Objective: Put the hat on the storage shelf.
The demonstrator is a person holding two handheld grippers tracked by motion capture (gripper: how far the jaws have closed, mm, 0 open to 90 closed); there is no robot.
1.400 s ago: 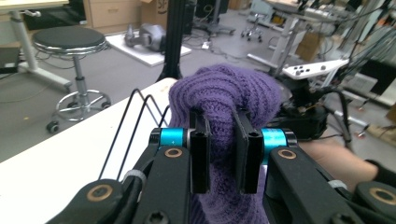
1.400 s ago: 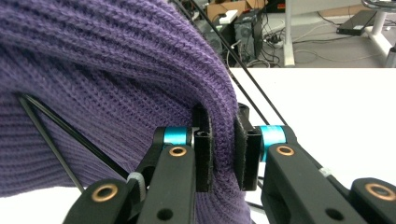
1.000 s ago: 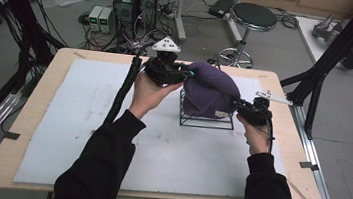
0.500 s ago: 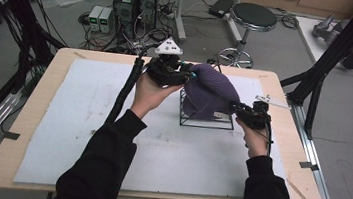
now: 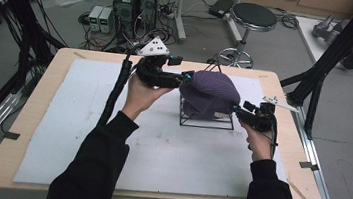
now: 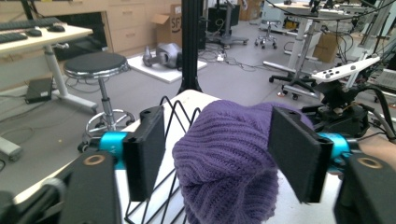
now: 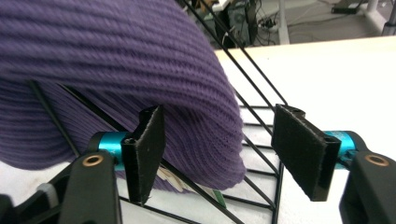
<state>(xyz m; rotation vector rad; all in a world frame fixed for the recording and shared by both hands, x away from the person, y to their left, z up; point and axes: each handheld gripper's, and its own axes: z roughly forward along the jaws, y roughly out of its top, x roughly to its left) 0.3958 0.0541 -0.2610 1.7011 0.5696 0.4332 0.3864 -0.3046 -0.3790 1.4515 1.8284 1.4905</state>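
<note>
A purple knit beanie (image 5: pixel 210 94) is draped over a black wire rack (image 5: pixel 206 120) that stands on the white mat (image 5: pixel 81 119) covering the wooden table (image 5: pixel 40 89).

The left gripper (image 5: pixel 183 79) sits at the beanie's upper left side. In the left gripper view its jaws are spread wide on either side of the beanie's bunched top (image 6: pixel 229 158), and no pad is seen pressing the wool. The right gripper (image 5: pixel 236 109) is at the rack's right front corner, jaws also spread. In the right gripper view the beanie's lower edge (image 7: pixel 205 140) hangs between them, close to the left pad, with the rack's thin wires (image 7: pixel 261 154) crossing the gap.

Behind the left gripper lies open mat; the right gripper is nearer the table's right edge.

The rack's inside is hidden by the wool, and a small pale tag under the hem cannot be read.
</note>
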